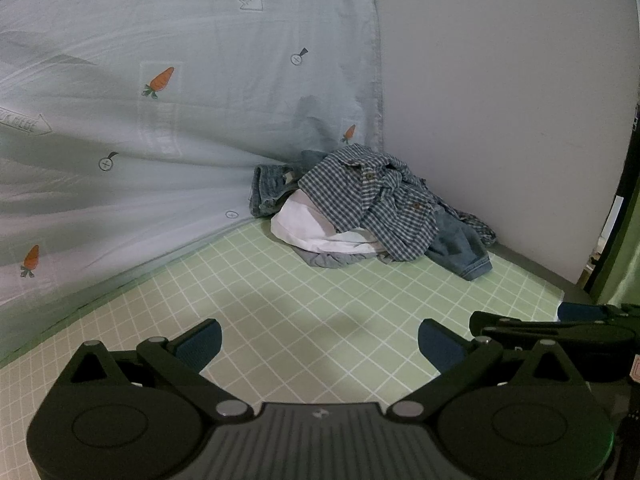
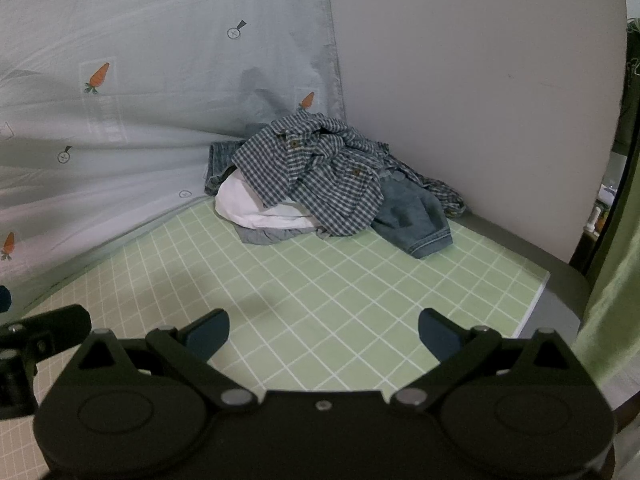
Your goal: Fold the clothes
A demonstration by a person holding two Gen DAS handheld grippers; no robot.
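Now, line by line:
Left gripper: the left gripper hangs low over the green grid mat; jaws spread wide, nothing between the blue pads; well apart from the clothes
Right gripper: the right gripper hangs over the same mat; jaws likewise spread and empty; part of it shows at the right edge of the left wrist view
Clothes pile: the clothes pile sits crumpled at the far edge of the mat, in the corner against the backdrop
Top garment: a blue-and-white checked shirt with brown buttons lies over the heap
Beneath: a white garment shows on the left side; a denim piece sticks out on the right, its cuff resting on the mat
Backdrop: a pale sheet printed with carrots hangs on the left; a plain grey wall stands on the right
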